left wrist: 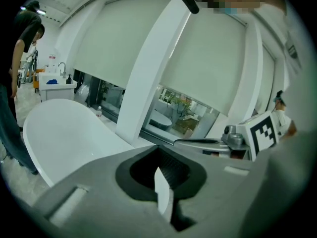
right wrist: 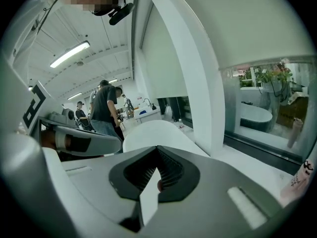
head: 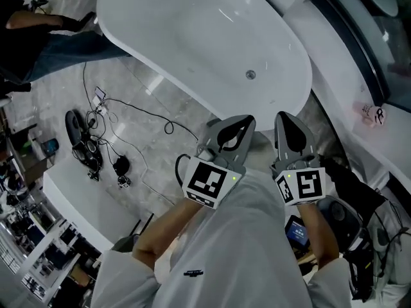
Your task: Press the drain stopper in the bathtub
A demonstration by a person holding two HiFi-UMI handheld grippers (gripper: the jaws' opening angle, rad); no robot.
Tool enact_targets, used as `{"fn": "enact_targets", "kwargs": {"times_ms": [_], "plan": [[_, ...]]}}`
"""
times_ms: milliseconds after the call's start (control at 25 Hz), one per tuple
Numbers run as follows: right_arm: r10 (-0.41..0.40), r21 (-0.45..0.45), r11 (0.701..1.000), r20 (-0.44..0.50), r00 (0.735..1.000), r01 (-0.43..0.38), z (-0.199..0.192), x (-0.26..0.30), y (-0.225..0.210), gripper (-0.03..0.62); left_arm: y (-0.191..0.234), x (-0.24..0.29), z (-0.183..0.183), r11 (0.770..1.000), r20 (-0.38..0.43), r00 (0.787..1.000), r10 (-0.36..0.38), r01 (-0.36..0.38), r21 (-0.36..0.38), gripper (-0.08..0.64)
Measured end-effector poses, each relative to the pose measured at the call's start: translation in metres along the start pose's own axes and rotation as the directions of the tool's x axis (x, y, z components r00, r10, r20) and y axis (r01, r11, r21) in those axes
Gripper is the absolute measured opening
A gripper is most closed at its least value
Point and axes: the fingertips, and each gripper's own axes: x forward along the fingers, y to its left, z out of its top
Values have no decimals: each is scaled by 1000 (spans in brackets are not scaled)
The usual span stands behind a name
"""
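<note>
The floor [head: 160, 101] is pale grey marbled stone with a shine. A white oval bathtub [head: 192, 37] stands on it toward the far side. Left of the tub, thin black cables [head: 138, 111] loop across the floor from a small white power strip [head: 99, 95] to black adapters [head: 121, 165] and a dark oval object [head: 75, 128] near the left edge. A person [head: 64, 51] stands at the far left corner.

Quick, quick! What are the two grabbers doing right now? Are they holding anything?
Left gripper: closed, jaws together, holding nothing.
Right gripper: closed, jaws together, holding nothing.
</note>
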Motion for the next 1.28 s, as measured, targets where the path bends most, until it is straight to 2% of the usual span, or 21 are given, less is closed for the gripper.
{"fn": "enact_targets", "kwargs": {"times_ms": [280, 400, 560, 720, 920, 1160, 1280], "plan": [[-39, 7, 999, -44, 998, 39, -30, 48, -23, 6, 46, 35, -26, 999, -27, 999, 17, -18, -36, 3], [-49, -14, 999, -81, 996, 48, -51, 73, -34, 6, 65, 53, -36, 997, -21, 1000, 15, -17, -80, 3], [-61, -17, 998, -143, 988, 59, -87, 108, -52, 6, 87, 82, -58, 995, -63, 998, -4, -2, -102, 3], [-43, 33, 998, -190, 981, 50, -117, 140, -62, 5, 114, 111, -86, 994, -94, 995, -17, 7, -107, 3], [-57, 48, 996, -234, 971, 70, -165, 194, -73, 5, 160, 140, -136, 989, -138, 990, -15, -6, -149, 3], [-33, 71, 996, -305, 952, 57, -220, 247, -99, 5, 198, 185, -187, 975, -161, 987, 14, -49, -216, 3], [-38, 84, 994, -322, 946, 69, -244, 270, -117, 5, 215, 212, -209, 974, -176, 984, 21, -59, -218, 3]]}}
